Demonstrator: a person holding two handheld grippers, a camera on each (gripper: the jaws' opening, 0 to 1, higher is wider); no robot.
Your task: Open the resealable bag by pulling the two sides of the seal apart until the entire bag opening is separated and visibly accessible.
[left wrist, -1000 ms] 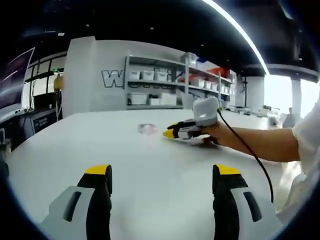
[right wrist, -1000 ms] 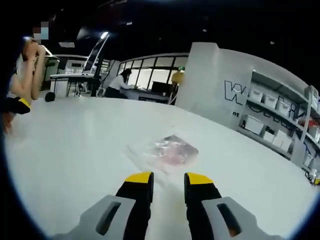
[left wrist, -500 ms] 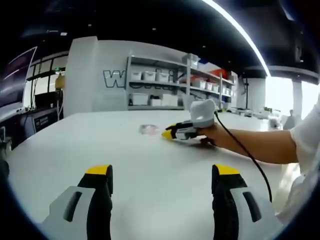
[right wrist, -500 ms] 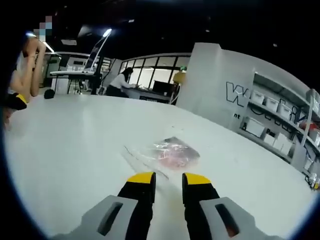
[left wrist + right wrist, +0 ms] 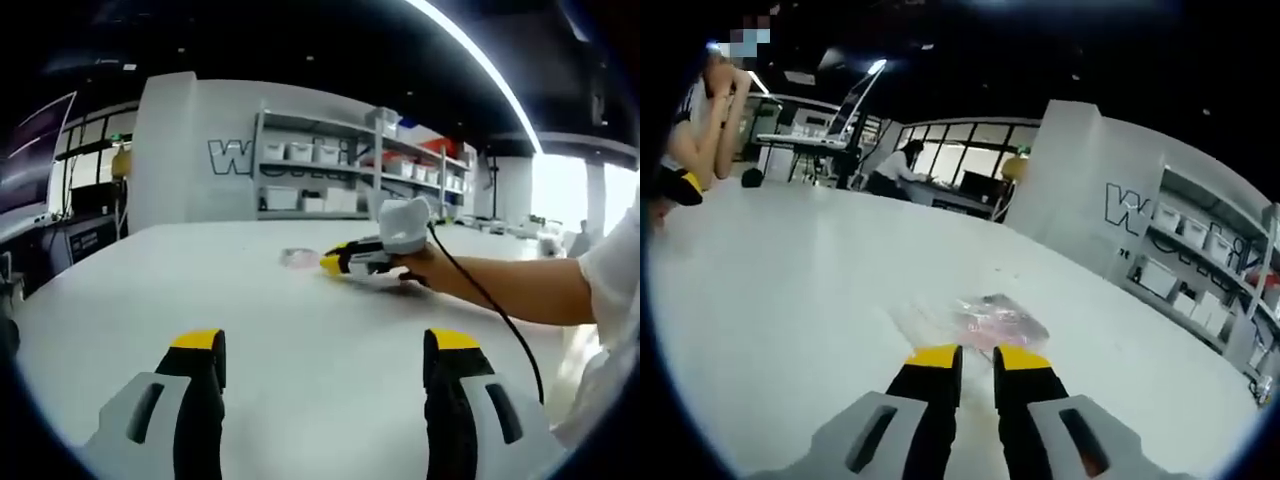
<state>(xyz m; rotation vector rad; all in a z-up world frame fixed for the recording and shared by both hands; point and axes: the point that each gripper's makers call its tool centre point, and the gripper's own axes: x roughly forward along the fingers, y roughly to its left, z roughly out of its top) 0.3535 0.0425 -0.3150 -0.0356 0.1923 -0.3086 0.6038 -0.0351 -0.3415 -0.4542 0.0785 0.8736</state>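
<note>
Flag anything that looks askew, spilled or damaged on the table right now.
Nothing stands out. The resealable bag lies flat on the white table, a little crumpled, with pinkish contents inside and nothing spilled. The right hand-held gripper is at its near edge, jaws nearly closed; the left hand-held gripper is open above bare tabletop.

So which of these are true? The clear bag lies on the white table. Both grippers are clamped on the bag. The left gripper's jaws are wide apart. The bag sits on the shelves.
1. The resealable bag lies on the white table: true.
2. Both grippers clamp it: false; the left gripper hangs apart from it, and the right gripper only reaches its near edge.
3. Left jaws wide apart: true.
4. Bag on shelves: false; it lies on the table.
</note>
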